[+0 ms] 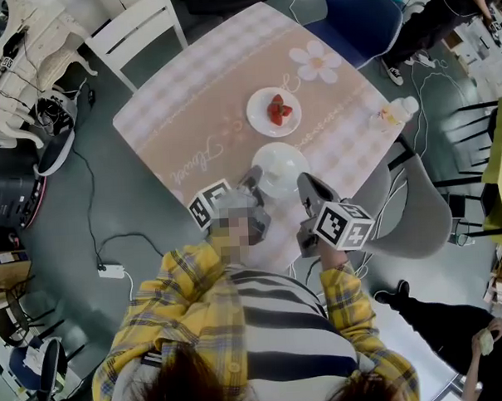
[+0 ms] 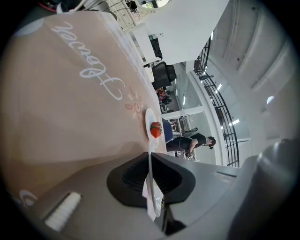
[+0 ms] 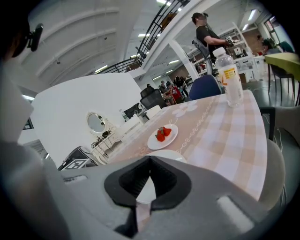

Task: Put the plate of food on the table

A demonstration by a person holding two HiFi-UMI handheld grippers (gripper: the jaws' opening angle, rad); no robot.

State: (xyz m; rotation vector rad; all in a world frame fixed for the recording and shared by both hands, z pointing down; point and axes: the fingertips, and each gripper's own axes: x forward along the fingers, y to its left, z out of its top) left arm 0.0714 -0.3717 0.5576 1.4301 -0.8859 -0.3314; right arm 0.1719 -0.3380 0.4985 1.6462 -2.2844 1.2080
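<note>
so the left gripper (image 1: 254, 180) and right gripper (image 1: 307, 185) are each pinched onto opposite side rims of the white plate (image 1: 280, 165), held at the near edge of the desk (image 1: 205, 98), just short of the strawberry plate (image 1: 274, 111)

Left tool (image 2: 150, 157) clamped on plate (image 1: 281, 159) rim, right tool (image 3: 150, 160) closed, empty, alongside

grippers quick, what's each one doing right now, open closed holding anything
Left gripper: closed on the rim of the near white plate.
Right gripper: closed, nothing between its jaws.
</note>
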